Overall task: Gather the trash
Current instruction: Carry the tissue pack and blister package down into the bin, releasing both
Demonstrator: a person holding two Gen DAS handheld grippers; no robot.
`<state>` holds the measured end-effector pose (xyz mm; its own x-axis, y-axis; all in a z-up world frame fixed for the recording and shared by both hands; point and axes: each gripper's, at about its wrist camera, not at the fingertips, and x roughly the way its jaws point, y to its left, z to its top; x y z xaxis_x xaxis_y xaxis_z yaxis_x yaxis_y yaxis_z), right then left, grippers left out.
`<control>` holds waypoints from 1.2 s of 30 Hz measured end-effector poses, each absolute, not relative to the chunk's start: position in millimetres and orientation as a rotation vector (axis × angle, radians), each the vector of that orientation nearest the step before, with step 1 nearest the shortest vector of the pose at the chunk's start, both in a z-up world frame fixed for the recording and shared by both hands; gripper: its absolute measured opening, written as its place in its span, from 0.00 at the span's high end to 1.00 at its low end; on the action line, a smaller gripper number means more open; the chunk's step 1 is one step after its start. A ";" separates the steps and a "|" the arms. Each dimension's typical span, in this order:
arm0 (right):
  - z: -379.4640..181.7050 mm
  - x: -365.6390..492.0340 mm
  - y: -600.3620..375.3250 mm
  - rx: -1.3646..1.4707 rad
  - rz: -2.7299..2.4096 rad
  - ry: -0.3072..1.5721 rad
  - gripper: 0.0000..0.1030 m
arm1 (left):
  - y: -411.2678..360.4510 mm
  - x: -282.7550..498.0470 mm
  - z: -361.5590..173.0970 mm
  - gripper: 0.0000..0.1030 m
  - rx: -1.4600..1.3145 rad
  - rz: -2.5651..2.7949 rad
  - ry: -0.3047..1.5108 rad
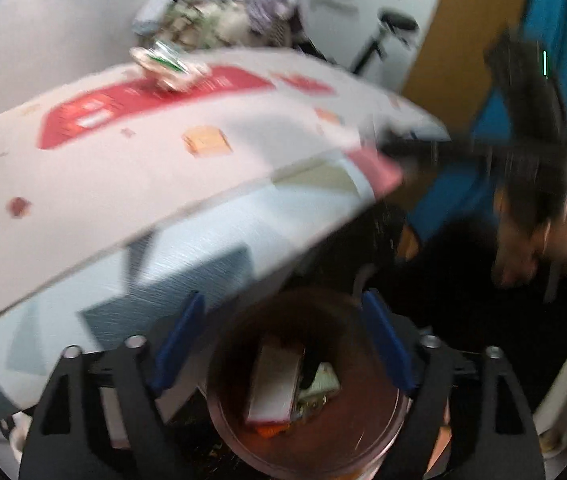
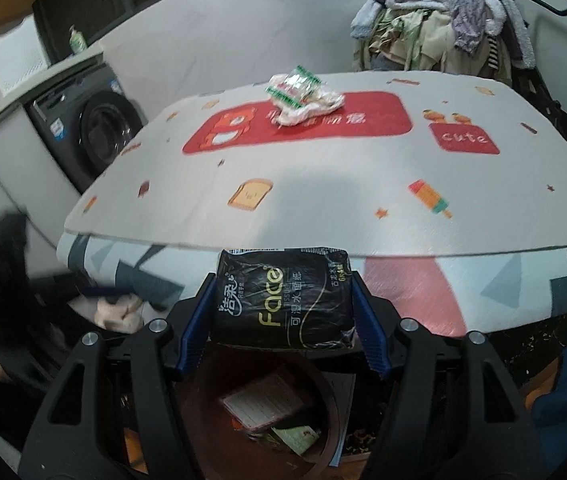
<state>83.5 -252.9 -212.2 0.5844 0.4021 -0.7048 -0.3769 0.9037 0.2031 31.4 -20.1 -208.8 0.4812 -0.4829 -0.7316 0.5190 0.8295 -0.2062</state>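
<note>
Right tool (image 2: 281,312) grips black tissue pack (image 2: 283,300), seemingly lengthwise toward table (image 2: 323,200); bin (image 2: 323,420) below.

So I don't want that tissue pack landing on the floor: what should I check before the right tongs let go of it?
1. Right tongs grip the black tissue pack on both sides: ok.
2. Bin sits below the pack: ok.
3. Pack centred over the bin mouth: cannot tell.
4. Room in the bin, only cards and paper at the bottom: ok.
5. Left tongs open and empty, over the bin: not ok, may be in the way.
6. Crumpled wrapper on the table: not collected yet.
</note>
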 end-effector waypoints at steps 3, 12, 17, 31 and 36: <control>-223.4 77.6 -241.2 -0.010 0.485 0.863 0.37 | 5.1 26.0 -189.9 0.11 -0.042 -0.544 0.820; -258.0 62.8 -202.2 -0.128 0.578 0.973 0.37 | 41.6 2.6 -167.3 0.06 -0.041 -0.370 0.705; -279.1 61.4 -186.2 -0.207 0.590 1.044 0.37 | 49.3 4.8 -176.4 0.06 -0.066 -0.322 0.723; -305.7 70.9 -178.7 -0.276 0.500 1.141 0.36 | 57.5 11.4 -187.9 0.06 -0.107 -0.286 0.768; -301.3 72.5 -183.1 -0.264 0.458 1.116 0.10 | 55.0 11.4 -188.5 0.06 -0.090 -0.283 0.770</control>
